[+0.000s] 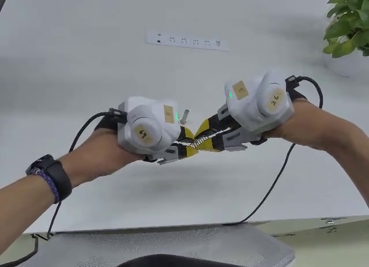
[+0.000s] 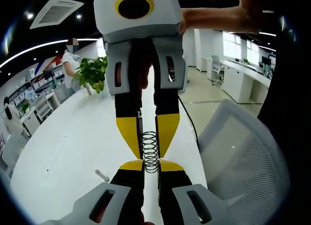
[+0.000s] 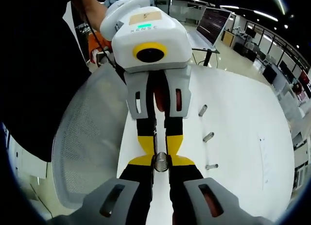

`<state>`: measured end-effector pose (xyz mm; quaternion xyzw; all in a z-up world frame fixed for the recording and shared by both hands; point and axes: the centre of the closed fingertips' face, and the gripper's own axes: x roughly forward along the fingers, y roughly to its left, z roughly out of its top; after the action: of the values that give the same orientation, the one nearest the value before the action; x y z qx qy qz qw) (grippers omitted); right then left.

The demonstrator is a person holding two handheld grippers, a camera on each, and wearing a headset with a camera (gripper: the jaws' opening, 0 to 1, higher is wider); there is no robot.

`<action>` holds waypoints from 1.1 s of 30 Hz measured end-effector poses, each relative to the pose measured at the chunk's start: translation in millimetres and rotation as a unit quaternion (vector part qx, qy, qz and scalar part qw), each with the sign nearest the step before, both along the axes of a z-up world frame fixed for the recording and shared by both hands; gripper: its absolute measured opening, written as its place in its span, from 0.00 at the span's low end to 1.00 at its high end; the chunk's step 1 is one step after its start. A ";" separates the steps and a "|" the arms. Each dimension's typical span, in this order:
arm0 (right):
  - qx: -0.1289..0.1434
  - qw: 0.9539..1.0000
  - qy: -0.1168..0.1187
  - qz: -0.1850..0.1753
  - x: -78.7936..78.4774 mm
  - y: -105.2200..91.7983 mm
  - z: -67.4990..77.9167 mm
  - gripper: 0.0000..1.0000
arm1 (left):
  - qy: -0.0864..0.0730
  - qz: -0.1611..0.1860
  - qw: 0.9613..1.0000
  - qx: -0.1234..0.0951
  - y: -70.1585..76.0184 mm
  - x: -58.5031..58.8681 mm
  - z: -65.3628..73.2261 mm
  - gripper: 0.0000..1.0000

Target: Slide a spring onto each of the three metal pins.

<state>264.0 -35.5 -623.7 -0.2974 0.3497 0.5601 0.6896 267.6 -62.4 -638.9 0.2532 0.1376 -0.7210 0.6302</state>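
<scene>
A small steel spring (image 1: 199,142) hangs in the air above the white table (image 1: 86,65), stretched between the two grippers, which meet tip to tip. My left gripper (image 2: 151,165) pinches one end of the spring (image 2: 150,149). My right gripper (image 3: 162,162) pinches the other end, where the spring (image 3: 162,163) is seen end-on. In the head view the left gripper (image 1: 190,149) comes in from the left and the right gripper (image 1: 206,135) from the right. Three short metal pins (image 3: 208,136) stand in a row on the table, one of them (image 1: 185,116) just behind the grippers.
A white power strip (image 1: 187,40) lies at the far side of the table. A potted plant (image 1: 349,19) stands at the back right. A grey mesh chair (image 1: 173,247) sits at the near table edge. Black cables trail from both grippers.
</scene>
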 end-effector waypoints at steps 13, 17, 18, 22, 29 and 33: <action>-0.009 1.000 -0.001 0.007 1.4 -3.7 -4.8 0.09 | 0.005 -0.003 1.000 0.000 0.0 0.1 -0.4 0.02; -0.012 1.000 -0.002 0.010 1.5 -4.6 -7.2 0.09 | 0.005 -0.003 1.000 0.001 0.5 -0.1 -1.0 0.02; -0.012 1.000 -0.002 0.010 1.3 -4.4 -7.1 0.09 | 0.006 -0.002 1.000 0.001 0.6 -0.3 -1.1 0.02; -0.012 1.000 -0.004 0.009 2.3 -5.2 -8.5 0.09 | 0.005 -0.001 1.000 0.001 0.4 0.8 -2.3 0.02; -0.010 1.000 -0.008 -0.002 5.2 -8.3 -6.0 0.09 | 0.022 0.016 1.000 0.006 3.5 3.1 -5.0 0.21; -0.011 1.000 -0.008 -0.005 4.1 -8.5 -5.0 0.09 | 0.025 0.023 0.999 0.005 6.4 5.0 -4.9 0.22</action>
<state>268.1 -44.0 -628.7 -0.3073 0.3516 0.5505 0.6920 272.6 -56.0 -643.8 0.2353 0.1625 -0.7116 0.6417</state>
